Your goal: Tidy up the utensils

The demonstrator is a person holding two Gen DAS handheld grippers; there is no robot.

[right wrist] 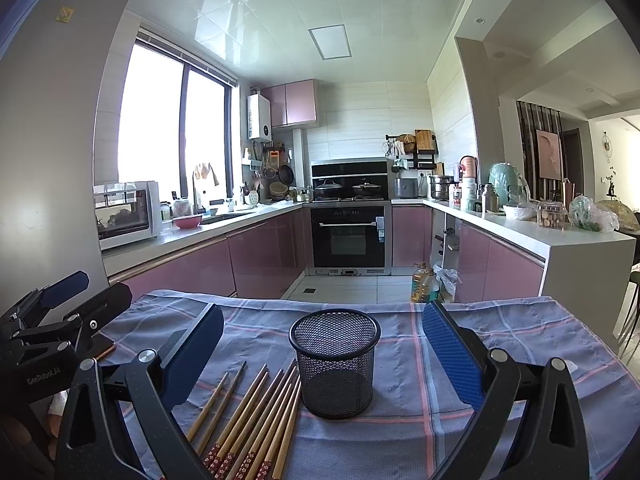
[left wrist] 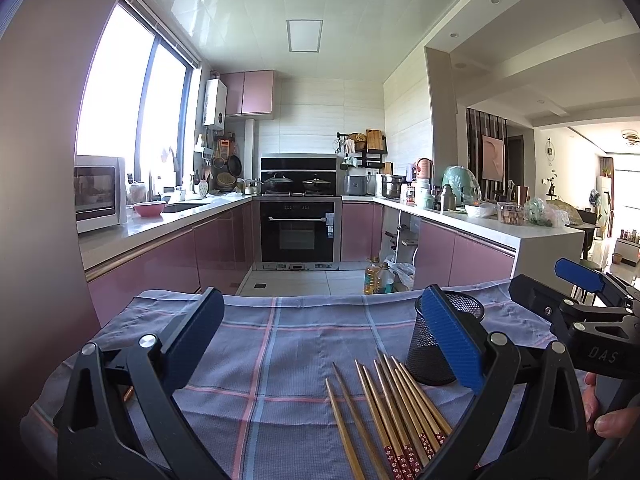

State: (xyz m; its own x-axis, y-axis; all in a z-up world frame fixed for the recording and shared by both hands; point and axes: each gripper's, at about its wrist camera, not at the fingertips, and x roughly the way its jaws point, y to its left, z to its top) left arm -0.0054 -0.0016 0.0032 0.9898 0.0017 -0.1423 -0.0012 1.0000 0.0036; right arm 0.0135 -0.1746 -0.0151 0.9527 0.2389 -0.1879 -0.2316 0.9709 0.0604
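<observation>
Several wooden chopsticks [left wrist: 394, 408] with red patterned ends lie side by side on a blue checked cloth [left wrist: 280, 344]. An empty black mesh holder [right wrist: 335, 362] stands upright just right of the chopsticks [right wrist: 256, 420]. My left gripper [left wrist: 324, 340] is open and empty, above the cloth, with the chopsticks near its right finger and the holder [left wrist: 430, 344] partly hidden behind that finger. My right gripper [right wrist: 322, 354] is open and empty, with the holder between its fingers' line of sight. Each gripper shows at the edge of the other's view: the right one [left wrist: 560, 292], the left one [right wrist: 88, 296].
The cloth's far edge [right wrist: 340, 304] drops off to a kitchen floor with oil bottles [right wrist: 424, 282]. Pink cabinets and counters line both sides. A small copper-coloured object [left wrist: 128, 394] lies on the cloth at the left.
</observation>
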